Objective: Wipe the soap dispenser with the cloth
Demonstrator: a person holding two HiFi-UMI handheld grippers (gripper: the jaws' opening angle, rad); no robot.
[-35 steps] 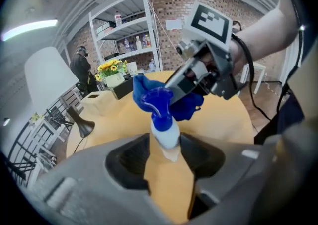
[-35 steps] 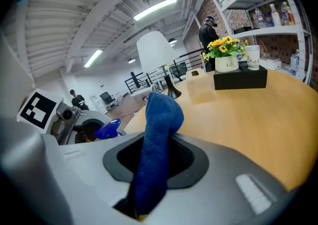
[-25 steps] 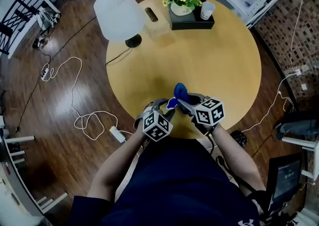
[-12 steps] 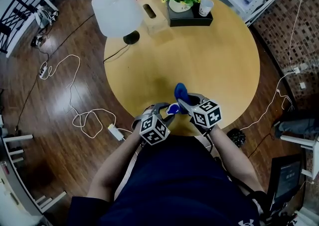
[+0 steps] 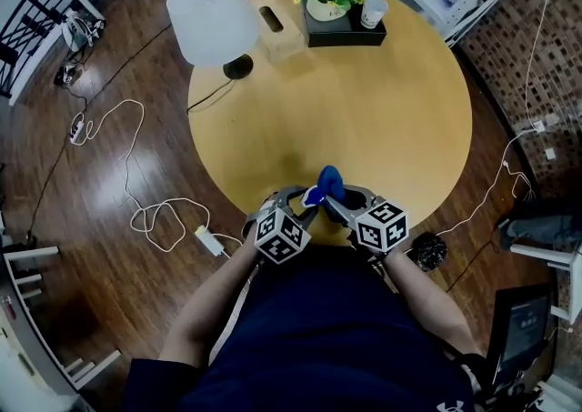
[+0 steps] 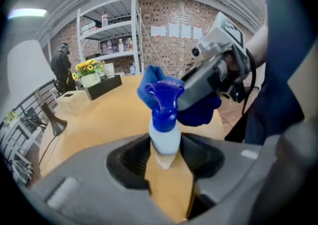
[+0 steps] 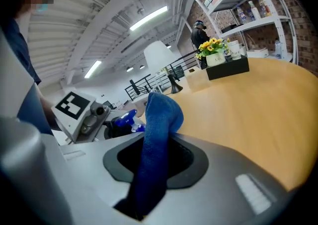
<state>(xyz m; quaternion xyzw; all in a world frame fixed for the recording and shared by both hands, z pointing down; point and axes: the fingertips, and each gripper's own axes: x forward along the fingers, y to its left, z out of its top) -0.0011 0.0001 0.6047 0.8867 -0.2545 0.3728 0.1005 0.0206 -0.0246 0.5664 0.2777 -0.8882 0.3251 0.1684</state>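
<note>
Two hand-held grippers [image 5: 307, 204] [image 5: 335, 201], one soap dispenser [image 6: 164, 122], one cloth [image 7: 155, 144], one lamp [image 5: 211, 19].

Middle: table [image 5: 400, 128] bare, wide passage.
Far edge: lamp [image 5: 213, 17], tissue box [image 5: 280, 39], flower tray [image 5: 346, 35], cup [image 5: 374, 12] stand in the way.
Near edge: left gripper [image 5: 306, 199] and right gripper [image 5: 336, 197] crowd together.

place: lab-style studio | cues: brick wall [image 6: 174, 55], white metal shelving [image 6: 107, 34], loose floor cables [image 5: 148, 216], round wooden table [image 5: 364, 110]
</note>
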